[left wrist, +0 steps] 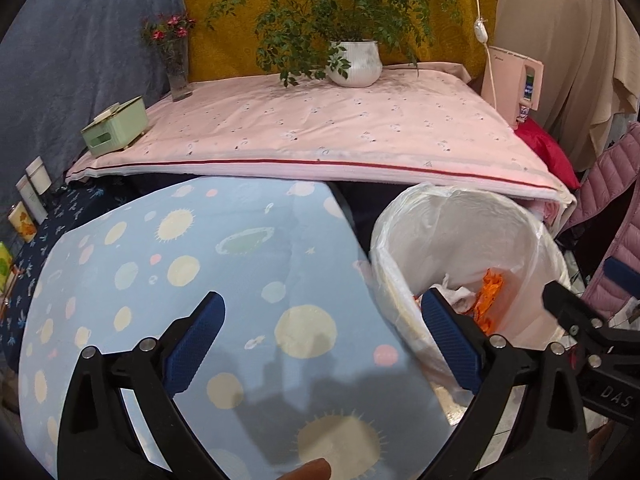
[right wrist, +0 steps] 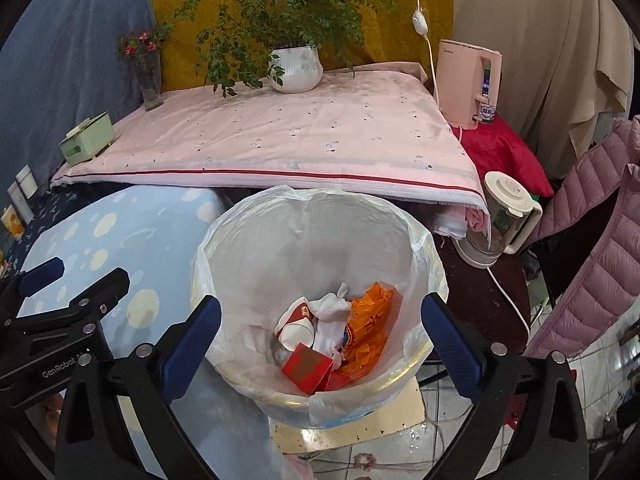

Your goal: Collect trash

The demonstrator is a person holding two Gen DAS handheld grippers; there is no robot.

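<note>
A bin lined with a clear plastic bag [right wrist: 320, 224] stands on the floor in front of the pink-covered table; it also shows in the left wrist view [left wrist: 460, 232]. Inside lie a red box [right wrist: 308, 368], crumpled white paper [right wrist: 330, 320], an orange wrapper [right wrist: 370, 328] and a red-and-white carton [right wrist: 296, 324]. My right gripper [right wrist: 320, 348] is open and empty, right above the bin's mouth. My left gripper [left wrist: 322, 342] is open and empty over the blue planet-print cloth [left wrist: 200, 280], left of the bin.
The pink-covered table [right wrist: 280, 140] holds a potted plant [right wrist: 296, 68], a flower vase [right wrist: 148, 80] and a green tissue box [right wrist: 86, 140]. A pink water dispenser [right wrist: 468, 80] and a glass kettle [right wrist: 500, 220] stand at the right, next to a pink jacket [right wrist: 592, 240]. The floor is tiled [right wrist: 460, 440].
</note>
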